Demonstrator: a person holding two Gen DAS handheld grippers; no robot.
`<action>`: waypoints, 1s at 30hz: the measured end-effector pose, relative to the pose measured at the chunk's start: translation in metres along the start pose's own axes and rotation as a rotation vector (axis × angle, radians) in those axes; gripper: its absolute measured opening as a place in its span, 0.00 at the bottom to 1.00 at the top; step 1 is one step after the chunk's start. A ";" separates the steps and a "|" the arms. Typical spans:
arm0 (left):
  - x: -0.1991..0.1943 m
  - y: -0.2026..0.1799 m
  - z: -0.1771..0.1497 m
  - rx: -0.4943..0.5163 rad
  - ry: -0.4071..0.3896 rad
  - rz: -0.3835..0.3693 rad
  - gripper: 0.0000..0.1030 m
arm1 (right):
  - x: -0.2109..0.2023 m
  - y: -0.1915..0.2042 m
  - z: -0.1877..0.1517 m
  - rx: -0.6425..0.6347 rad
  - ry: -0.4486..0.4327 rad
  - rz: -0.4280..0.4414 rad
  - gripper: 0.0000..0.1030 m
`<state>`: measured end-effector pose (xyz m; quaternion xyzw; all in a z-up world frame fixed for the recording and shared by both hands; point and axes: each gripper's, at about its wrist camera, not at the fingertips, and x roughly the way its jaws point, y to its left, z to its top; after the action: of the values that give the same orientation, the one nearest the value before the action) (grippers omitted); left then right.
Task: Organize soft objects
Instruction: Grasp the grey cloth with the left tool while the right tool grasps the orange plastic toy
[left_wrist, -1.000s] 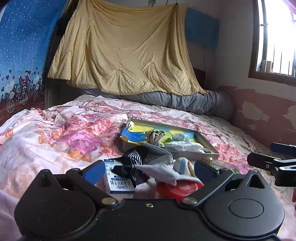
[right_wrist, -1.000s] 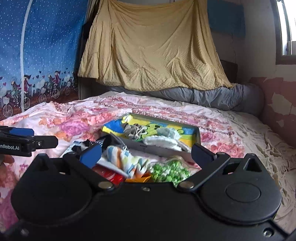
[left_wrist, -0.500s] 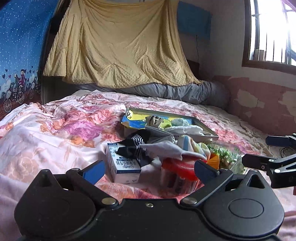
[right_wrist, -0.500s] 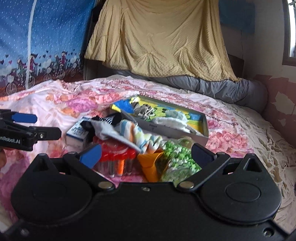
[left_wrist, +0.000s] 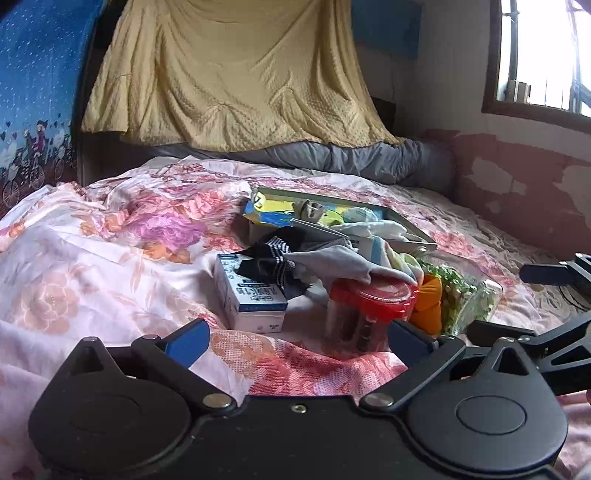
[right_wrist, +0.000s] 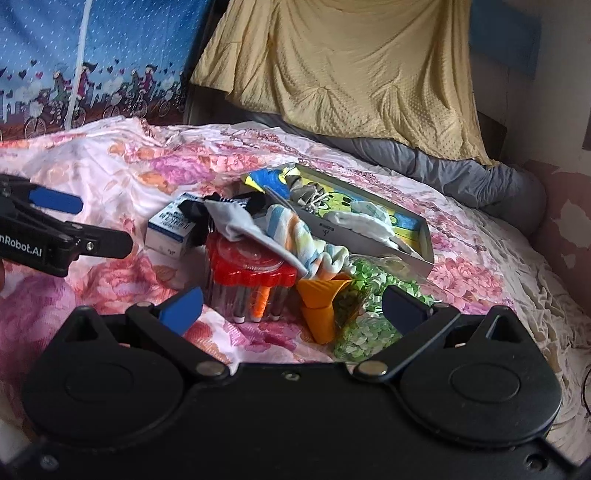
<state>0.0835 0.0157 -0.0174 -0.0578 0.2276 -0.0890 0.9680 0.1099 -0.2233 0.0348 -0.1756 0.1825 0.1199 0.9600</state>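
Note:
A pile of soft things lies on the floral bed. A grey sock (left_wrist: 332, 260) (right_wrist: 236, 221) drapes over a red-lidded jar (left_wrist: 369, 306) (right_wrist: 251, 266). A black striped sock (left_wrist: 273, 254) lies on a white box (left_wrist: 251, 299) (right_wrist: 170, 230). A striped pastel sock (right_wrist: 310, 243) lies beside the jar. A shallow box tray (left_wrist: 406, 225) (right_wrist: 369, 236) behind holds a few more socks. My left gripper (left_wrist: 295, 341) is open and empty, short of the pile. My right gripper (right_wrist: 291, 306) is open and empty, near the jar.
An orange cup (right_wrist: 323, 306) and a green-speckled bag (right_wrist: 365, 317) lie right of the jar. A grey bolster (left_wrist: 332, 158) and a hanging yellow blanket (left_wrist: 240, 74) are behind. A wall (left_wrist: 524, 199) borders the bed on the right.
Both grippers have tilted down and moved closer to the pile; the jar and box now show fully. Both stay open.

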 end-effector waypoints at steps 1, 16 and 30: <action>0.001 -0.001 0.000 0.009 0.006 -0.006 0.99 | 0.004 0.001 -0.001 -0.009 0.004 0.001 0.99; 0.024 -0.009 -0.001 0.078 0.070 -0.066 0.99 | 0.029 0.000 -0.009 -0.150 0.050 -0.029 0.99; 0.074 -0.007 0.025 0.025 0.097 -0.135 0.99 | 0.076 -0.005 -0.010 -0.330 0.071 -0.075 0.99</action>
<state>0.1587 -0.0042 -0.0256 -0.0567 0.2685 -0.1598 0.9482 0.1774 -0.2195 -0.0027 -0.3418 0.1876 0.1060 0.9147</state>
